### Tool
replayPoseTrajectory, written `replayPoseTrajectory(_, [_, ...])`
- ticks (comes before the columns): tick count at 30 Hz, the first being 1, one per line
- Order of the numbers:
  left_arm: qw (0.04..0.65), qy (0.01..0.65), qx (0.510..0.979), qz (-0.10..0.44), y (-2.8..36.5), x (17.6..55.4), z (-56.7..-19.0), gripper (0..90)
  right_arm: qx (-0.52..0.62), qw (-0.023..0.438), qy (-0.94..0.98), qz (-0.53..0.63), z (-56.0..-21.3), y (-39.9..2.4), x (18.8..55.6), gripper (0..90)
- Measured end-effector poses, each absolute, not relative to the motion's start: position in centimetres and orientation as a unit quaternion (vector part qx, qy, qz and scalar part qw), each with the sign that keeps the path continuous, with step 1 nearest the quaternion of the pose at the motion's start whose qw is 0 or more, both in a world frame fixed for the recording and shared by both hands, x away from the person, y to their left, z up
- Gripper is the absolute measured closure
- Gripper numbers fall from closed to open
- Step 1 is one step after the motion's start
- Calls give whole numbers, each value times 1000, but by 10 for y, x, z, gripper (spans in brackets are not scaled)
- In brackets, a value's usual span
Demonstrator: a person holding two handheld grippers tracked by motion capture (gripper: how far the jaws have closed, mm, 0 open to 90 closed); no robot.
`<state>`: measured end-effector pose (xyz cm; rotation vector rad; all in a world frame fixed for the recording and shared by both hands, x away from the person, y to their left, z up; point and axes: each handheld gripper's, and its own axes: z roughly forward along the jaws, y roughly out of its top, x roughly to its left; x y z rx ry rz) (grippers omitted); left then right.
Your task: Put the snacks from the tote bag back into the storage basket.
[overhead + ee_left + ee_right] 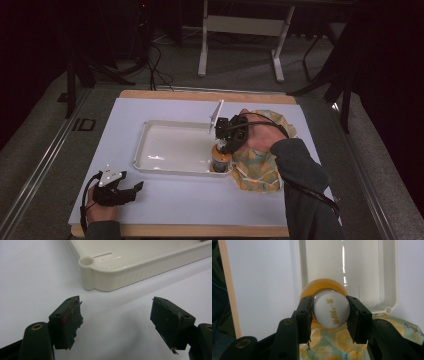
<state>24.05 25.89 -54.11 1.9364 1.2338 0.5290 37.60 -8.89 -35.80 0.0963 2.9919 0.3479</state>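
An orange bottle (pixel 220 159) with a white cap (pixel 331 308) stands upright in the near right corner of a white tray (pixel 155 129). My right gripper (pixel 223 142) reaches down onto it from above, and its jaws are shut on the cap from both sides (pixel 331 315). A yellow lemon-print cloth bag (pixel 260 167) lies just right of the tray, under the right hand. My left gripper (pixel 131 190) rests on the white mat near the front left, pointing toward the tray. Its jaws (pixel 116 320) stand wide open with nothing between them.
The white mat (pixel 165 200) covers a wooden table (pixel 200 95). The tray's corner post (pixel 86 262) is a little way ahead of the left gripper. Dark floor, cables and a white table frame (pixel 240 30) lie beyond the far edge.
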Motion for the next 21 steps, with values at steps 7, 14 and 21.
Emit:
replayPoseTrajectory(7, [383,484,759,207,259,241,-541,250,29,66,993,98,-357,-86,375,588])
replayPoseTrajectory(14, [382,483,760,207,259,241,-541,251,31,67,993,95,-357,-85,375,586])
replayPoseTrajectory(21, [381,484,761,206,258,241,-541,250,32,74,992,101,-357,-86,377,558])
